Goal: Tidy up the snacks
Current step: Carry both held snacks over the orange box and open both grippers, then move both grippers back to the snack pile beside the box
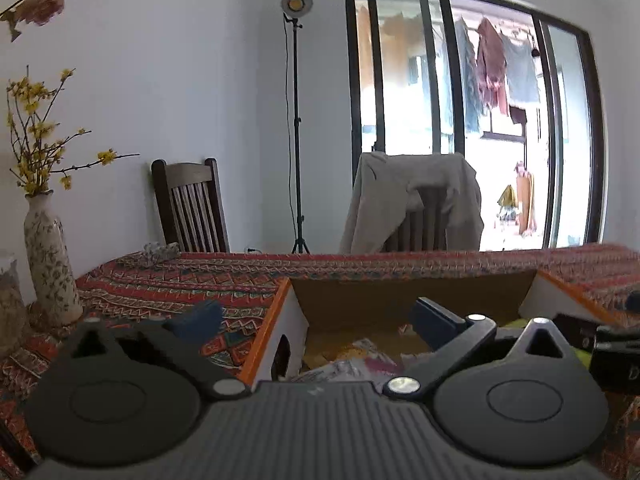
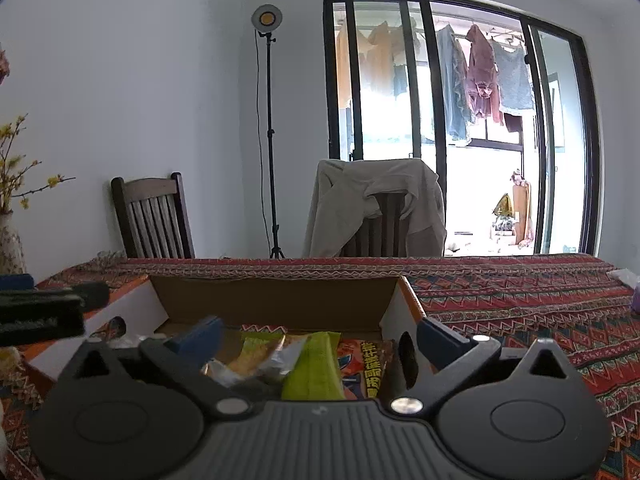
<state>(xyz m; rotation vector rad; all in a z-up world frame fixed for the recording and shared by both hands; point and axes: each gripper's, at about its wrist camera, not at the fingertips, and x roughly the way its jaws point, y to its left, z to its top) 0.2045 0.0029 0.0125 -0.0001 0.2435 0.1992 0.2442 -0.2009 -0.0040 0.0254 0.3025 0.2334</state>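
Flowered vase (image 1: 50, 256) far left on patterned tablecloth (image 1: 168, 280). Left gripper (image 1: 316, 316) jaws spread wide, holding nothing, straddling left wall of cardboard box (image 1: 280, 320); pale snack packets (image 1: 352, 360) lie in box below, between the fingers. Right gripper (image 2: 320, 334) jaws also wide apart, empty, over box near edge; green packet (image 2: 316, 368) and orange packet (image 2: 368, 368) lie between its fingers, inside box.
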